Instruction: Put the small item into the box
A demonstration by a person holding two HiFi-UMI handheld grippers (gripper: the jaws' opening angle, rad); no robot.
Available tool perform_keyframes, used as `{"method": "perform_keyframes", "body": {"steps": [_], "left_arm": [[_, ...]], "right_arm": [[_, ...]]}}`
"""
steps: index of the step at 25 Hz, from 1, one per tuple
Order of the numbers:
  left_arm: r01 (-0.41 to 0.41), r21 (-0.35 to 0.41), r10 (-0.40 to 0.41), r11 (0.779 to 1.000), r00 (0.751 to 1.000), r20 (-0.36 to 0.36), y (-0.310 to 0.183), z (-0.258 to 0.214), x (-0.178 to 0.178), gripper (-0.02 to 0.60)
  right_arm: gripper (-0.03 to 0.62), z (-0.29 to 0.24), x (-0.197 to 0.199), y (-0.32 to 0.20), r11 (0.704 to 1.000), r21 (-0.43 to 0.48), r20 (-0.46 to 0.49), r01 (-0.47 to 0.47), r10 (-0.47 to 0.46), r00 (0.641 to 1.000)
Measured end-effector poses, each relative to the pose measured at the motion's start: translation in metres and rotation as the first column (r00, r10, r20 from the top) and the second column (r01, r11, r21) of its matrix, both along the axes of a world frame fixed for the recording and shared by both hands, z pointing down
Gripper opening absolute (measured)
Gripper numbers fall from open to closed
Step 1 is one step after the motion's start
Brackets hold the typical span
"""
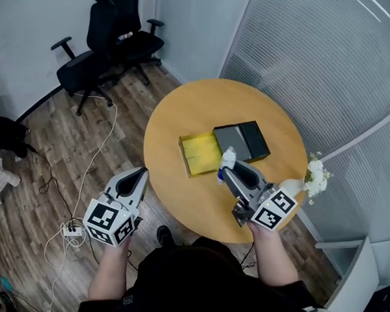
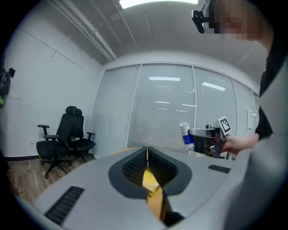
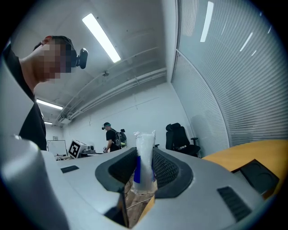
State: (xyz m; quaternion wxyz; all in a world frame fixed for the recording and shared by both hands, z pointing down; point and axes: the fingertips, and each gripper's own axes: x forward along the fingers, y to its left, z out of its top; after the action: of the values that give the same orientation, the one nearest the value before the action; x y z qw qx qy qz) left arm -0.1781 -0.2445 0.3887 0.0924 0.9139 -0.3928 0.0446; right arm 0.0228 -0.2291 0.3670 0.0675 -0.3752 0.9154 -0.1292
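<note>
White-and-blue plastic packet clamped upright in right gripper; yellow-lined box just ahead-left of its tip; bring packet over tray, lower, then release; clear black lid; left gripper jaws together, empty, off table edge.

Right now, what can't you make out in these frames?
- packet: print unreadable. The right hand-held gripper covers its sides in the right gripper view, and it is too small in the head view.
- box: near right corner hidden by the packet and gripper, head view.
- lid: partly hidden by the gripper body, right gripper view.
- flowers: what holds them is unclear, head view.
</note>
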Motion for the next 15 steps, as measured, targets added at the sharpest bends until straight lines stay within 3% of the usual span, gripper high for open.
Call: {"method": "perform_keyframes", "body": {"steps": [5,15], "left_arm": [[-0.013,-0.008,0.013,1.0,1.0,0.003,-0.014,0.002,0.018,0.018],[0.037,-0.01,-0.037,0.999,0.999,0.035,-0.023,-0.004,0.074,0.018]], "right_arm": [[0.124,0.006,0.021,-0.012,1.0,-0.017,0.006,-0.023,0.023,1.0],[0.124,0.018,0.081,-0.031,1.0,-0.03,0.019,0.005,-0.004,1.0]]}}
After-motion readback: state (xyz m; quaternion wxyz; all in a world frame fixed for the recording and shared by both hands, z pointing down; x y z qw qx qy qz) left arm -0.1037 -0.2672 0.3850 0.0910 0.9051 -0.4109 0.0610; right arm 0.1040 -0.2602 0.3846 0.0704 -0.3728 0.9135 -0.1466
